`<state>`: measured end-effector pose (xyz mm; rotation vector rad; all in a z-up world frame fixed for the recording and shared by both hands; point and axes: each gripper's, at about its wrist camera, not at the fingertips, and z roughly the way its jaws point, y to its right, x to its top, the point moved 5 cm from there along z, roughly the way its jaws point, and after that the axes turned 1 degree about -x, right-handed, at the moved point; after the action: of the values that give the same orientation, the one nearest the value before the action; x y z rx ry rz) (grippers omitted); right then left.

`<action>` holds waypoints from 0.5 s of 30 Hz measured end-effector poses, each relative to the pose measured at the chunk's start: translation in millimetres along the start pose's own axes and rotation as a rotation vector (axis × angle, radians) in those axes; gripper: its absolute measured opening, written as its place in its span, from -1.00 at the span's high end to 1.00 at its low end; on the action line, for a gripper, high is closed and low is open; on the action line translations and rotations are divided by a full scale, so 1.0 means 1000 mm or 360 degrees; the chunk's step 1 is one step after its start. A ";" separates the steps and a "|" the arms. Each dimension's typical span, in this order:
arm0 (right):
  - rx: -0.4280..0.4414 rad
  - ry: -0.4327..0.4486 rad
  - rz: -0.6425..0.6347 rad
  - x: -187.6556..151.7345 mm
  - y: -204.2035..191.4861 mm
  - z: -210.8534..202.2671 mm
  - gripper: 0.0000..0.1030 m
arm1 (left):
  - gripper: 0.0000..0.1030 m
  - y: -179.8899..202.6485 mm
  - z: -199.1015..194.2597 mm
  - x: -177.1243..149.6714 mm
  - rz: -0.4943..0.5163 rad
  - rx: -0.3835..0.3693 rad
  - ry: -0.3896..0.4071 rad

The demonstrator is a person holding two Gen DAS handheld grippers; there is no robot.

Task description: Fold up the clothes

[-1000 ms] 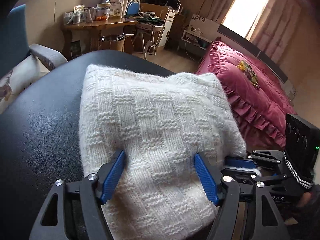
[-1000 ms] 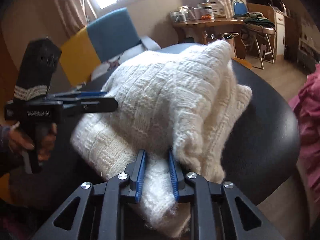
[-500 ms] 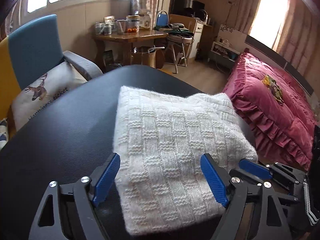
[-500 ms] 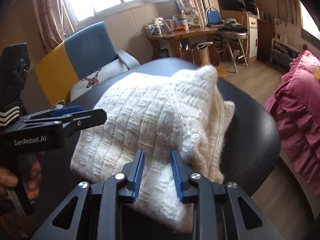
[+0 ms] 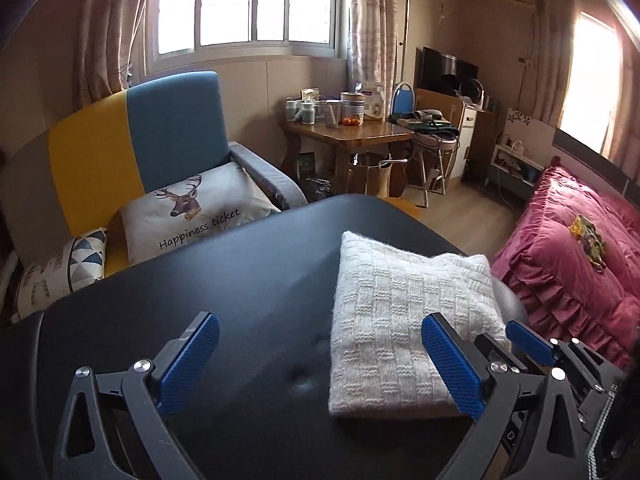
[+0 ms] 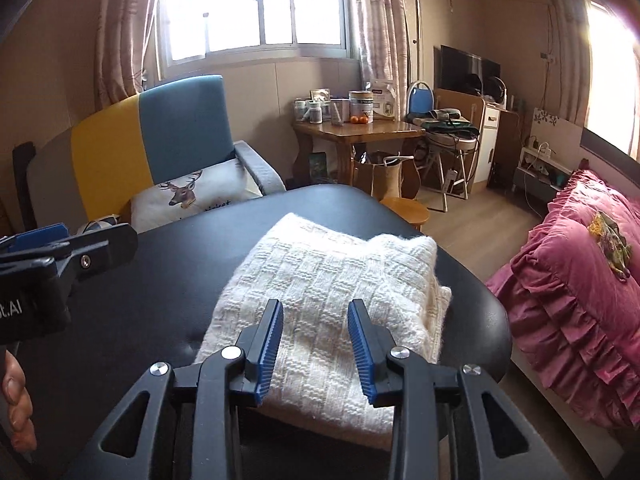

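White knitted garment (image 5: 408,320) is lying folded into a thick rectangular pad on the black, smooth, leather-like table (image 5: 248,280) — basket-weave texture, fuzzy edges, one corner bulging up at the far right. Left gripper (image 5: 320,364) is hovering above the table, ribbed blue pads spreading wide, nothing between them; the garment is sitting ahead and to its right, partly behind the right pad. Right gripper (image 6: 316,344) is hovering over the garment's near edge — jaws opening, pads clear of the knit, released. The left gripper's black body (image 6: 60,256) is showing at the far left of the right wrist view, fingertips (image 6: 16,400) below it.
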<state>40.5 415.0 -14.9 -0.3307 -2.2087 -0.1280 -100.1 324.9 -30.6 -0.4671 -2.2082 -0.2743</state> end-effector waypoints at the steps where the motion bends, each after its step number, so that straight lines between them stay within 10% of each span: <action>1: 0.0011 -0.0007 -0.0007 -0.001 -0.002 -0.001 0.34 | -0.98 -0.001 -0.006 0.001 0.0000 0.0018 0.0018; 8: 0.0037 -0.0025 -0.0091 -0.004 -0.016 -0.008 0.34 | -0.98 0.007 -0.051 0.011 0.0210 0.0136 0.0283; 15: 0.0025 -0.0056 -0.0136 -0.010 -0.016 -0.004 0.34 | -0.98 0.011 -0.046 0.012 0.0121 -0.0090 0.0147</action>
<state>44.8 396.8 -19.9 -0.2315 -2.2584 -0.1522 -70.1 321.5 7.9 -0.5573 -2.0920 -0.3120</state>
